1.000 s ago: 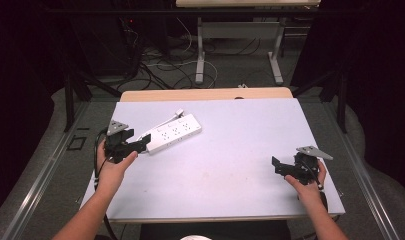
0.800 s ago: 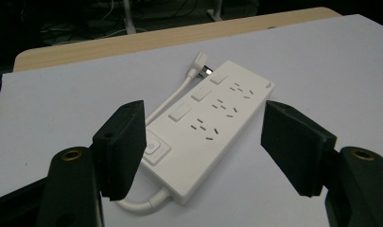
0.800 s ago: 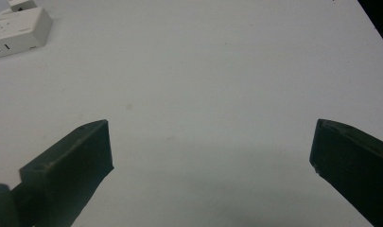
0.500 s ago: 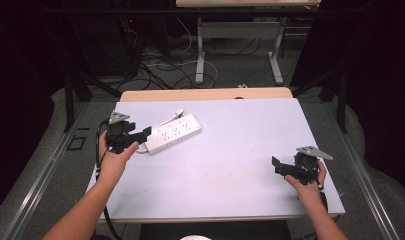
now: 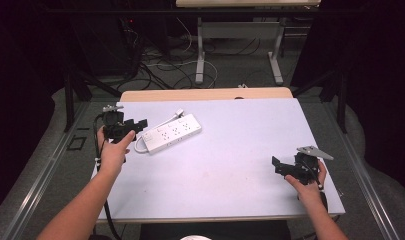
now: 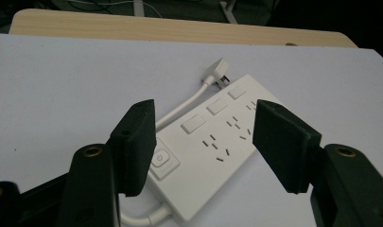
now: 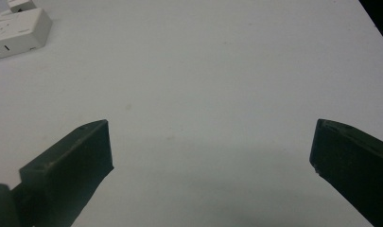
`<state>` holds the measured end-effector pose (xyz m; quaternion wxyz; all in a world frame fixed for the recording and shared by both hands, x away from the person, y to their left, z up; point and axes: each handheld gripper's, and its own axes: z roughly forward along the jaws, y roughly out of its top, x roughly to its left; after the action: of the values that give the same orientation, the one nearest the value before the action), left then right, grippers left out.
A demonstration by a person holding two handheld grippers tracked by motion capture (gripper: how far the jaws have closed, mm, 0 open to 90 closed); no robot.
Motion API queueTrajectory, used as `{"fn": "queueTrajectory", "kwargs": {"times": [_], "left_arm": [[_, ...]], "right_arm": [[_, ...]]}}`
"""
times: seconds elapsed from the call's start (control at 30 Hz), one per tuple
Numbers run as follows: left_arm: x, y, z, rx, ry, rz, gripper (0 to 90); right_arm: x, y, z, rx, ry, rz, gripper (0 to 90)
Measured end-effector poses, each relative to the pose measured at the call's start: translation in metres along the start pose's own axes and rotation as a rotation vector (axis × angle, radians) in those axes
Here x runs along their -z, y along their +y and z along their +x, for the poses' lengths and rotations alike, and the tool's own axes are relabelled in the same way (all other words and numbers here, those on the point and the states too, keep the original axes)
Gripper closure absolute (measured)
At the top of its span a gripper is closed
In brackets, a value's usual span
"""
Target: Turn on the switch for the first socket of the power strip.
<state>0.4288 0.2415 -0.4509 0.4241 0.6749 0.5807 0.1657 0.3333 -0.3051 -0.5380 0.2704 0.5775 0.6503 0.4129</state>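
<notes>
White power strip (image 5: 171, 132) is lying flat on the pale table (image 5: 230, 165), left of centre in the high view, long axis running lower left to upper right. Its cord (image 5: 162, 122) is looping along the far side, with the plug (image 5: 179, 113) resting just beyond the strip's upper edge.

Left gripper (image 5: 136, 123) is sitting at the left of the high view, just beside the strip's lower-left end, pointing toward it. In the left gripper view the jaws are standing apart, partly released, with the strip's switch end (image 6: 161, 159) showing in the gap; pads are not pressing on it. The jaws have just been closing, strip between them but not gripped.

Right gripper (image 5: 281, 168) is resting at the lower right of the high view, well apart from the strip. Its jaws are spread wide over bare table in the right gripper view (image 7: 210, 156), grasping nothing; a strip corner is showing at that view's upper left.
</notes>
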Motion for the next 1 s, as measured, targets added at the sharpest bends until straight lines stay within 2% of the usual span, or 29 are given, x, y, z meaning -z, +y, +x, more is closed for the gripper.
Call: {"fn": "queueTrajectory", "kwargs": {"times": [0.03,0.1,0.17,0.33,0.47,0.53,0.57,0.63,0.67,0.73,0.77,0.83,1.0], "left_arm": [[-0.002,0.001,0.000,0.016,-0.003,-0.004,41.5],[-0.002,0.003,0.003,0.009,0.002,0.019,42.3],[-0.007,0.005,0.003,0.032,0.011,0.021,43.2],[-0.012,0.007,0.006,0.028,0.015,0.032,45.5],[-0.019,0.009,0.006,0.045,0.021,0.043,47.2],[-0.021,0.010,0.007,0.030,0.024,0.068,48.6],[-0.024,0.010,0.006,0.040,0.025,0.054,49.1],[-0.027,0.010,0.006,0.035,0.030,0.079,50.3],[-0.030,0.010,0.006,0.030,0.041,0.069,50.5],[-0.033,0.010,0.005,0.030,0.041,0.097,51.2],[-0.035,0.009,0.005,0.029,0.048,0.087,51.2],[-0.038,0.009,0.006,0.024,0.053,0.106,52.5],[-0.047,0.008,0.007,0.038,0.073,0.122,55.0]], "right_arm": [[0.000,0.000,0.000,0.000,0.002,0.002,0.0],[0.000,0.000,0.000,-0.001,0.002,0.000,0.0],[0.000,0.000,0.000,-0.009,0.002,0.003,0.0],[-0.001,0.000,0.000,-0.011,0.006,-0.001,0.0],[-0.001,0.000,-0.001,-0.014,0.007,0.001,0.0],[-0.001,-0.001,0.000,-0.016,0.003,0.000,0.0],[-0.002,-0.001,-0.001,-0.009,0.008,-0.001,0.0],[-0.001,-0.001,-0.001,-0.008,0.006,0.009,0.0],[-0.001,-0.001,-0.001,-0.008,0.007,0.009,0.0],[-0.001,-0.001,-0.002,-0.010,0.007,0.010,0.0],[-0.001,-0.001,-0.002,-0.010,0.007,0.010,0.0],[-0.002,-0.001,-0.002,-0.016,0.009,0.004,0.0],[-0.003,-0.001,-0.002,-0.020,0.005,-0.004,0.0]]}}
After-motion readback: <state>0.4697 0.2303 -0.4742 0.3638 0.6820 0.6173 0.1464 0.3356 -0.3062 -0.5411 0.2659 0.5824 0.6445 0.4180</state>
